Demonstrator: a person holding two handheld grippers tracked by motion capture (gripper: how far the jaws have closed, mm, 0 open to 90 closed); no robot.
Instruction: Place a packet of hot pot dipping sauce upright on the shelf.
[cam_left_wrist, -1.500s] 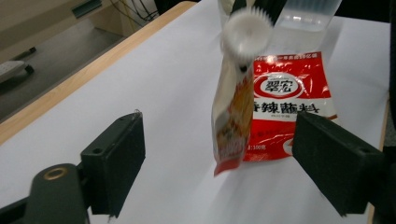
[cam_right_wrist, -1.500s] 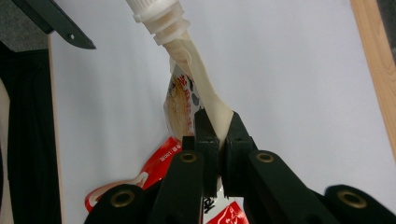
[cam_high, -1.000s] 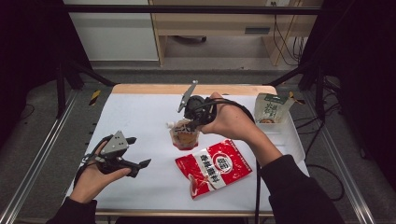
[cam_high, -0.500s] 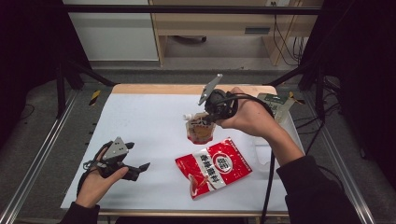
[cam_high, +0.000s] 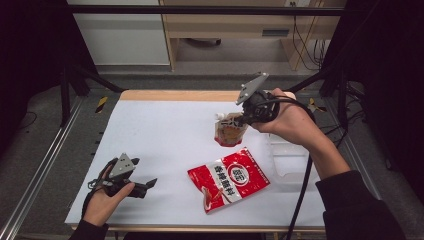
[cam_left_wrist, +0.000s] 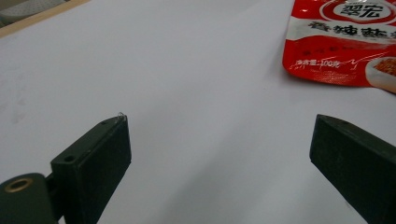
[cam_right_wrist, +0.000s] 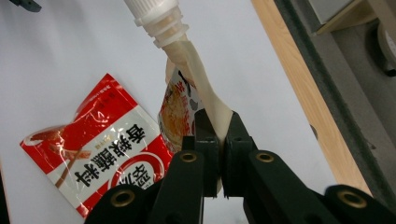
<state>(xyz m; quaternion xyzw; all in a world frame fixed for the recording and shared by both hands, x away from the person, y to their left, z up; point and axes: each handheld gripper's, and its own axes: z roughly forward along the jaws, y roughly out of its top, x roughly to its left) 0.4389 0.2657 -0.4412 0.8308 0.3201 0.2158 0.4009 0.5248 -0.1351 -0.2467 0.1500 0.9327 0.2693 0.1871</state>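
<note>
My right gripper (cam_high: 243, 119) is shut on the top seam of a small spout pouch (cam_high: 228, 132) and holds it above the white table, right of centre. In the right gripper view the jaws pinch the pouch (cam_right_wrist: 180, 105) just below its white screw cap (cam_right_wrist: 156, 16), and the pouch hangs from my right gripper (cam_right_wrist: 218, 126). A red and white snack packet (cam_high: 230, 177) lies flat in front of the pouch; the packet (cam_right_wrist: 100, 144) also lies past the right jaws. My left gripper (cam_high: 148, 186) rests low at the front left, open with nothing between its jaws (cam_left_wrist: 219, 140), facing the packet (cam_left_wrist: 345, 42).
A clear plastic container (cam_high: 290, 160) stands at the table's right edge under my right forearm. The white tabletop (cam_high: 165, 135) ends in a wooden strip (cam_high: 175, 95) at the far side. Metal frame rails run along both sides.
My right gripper has carried the pouch to the right and slightly upward, away from the table's middle. My left hand has sunk toward the front left corner.
</note>
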